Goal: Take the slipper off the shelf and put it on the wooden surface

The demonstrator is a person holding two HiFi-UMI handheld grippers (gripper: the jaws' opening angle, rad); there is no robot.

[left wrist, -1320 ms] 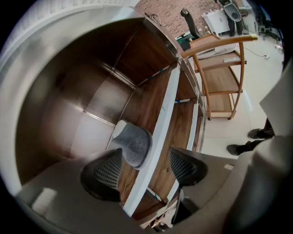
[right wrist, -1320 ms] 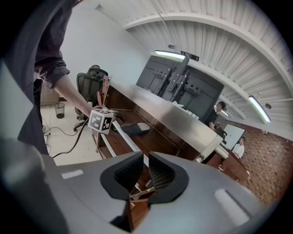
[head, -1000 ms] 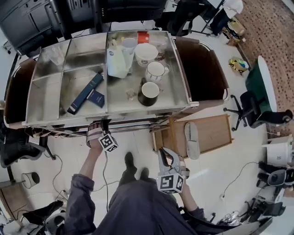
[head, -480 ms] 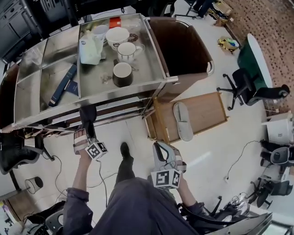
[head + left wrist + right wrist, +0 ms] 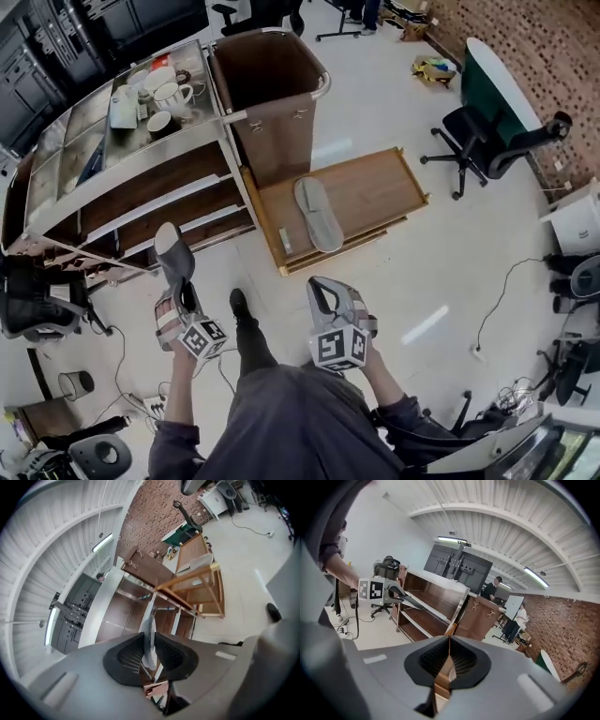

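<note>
- Carrying step: left hand-held gripper (image 5: 178, 291) clamped on a grey slipper (image 5: 173, 251), clear of the shelf (image 5: 141, 192), above the pale floor (image 5: 441, 281).
- Next move, likely: swing right and lower it onto the wooden surface (image 5: 375, 187) beside the other slipper (image 5: 319, 214).
- Right hand-held gripper (image 5: 323, 287) closed, empty.
- Surroundings: office chair (image 5: 487, 131), brick wall (image 5: 553, 47).

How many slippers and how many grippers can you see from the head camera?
Slippers: 2, a held slipper in the left gripper and a flat slipper on the wooden surface.
Grippers: 2, the left gripper and the right gripper.
Total: 4.
</note>
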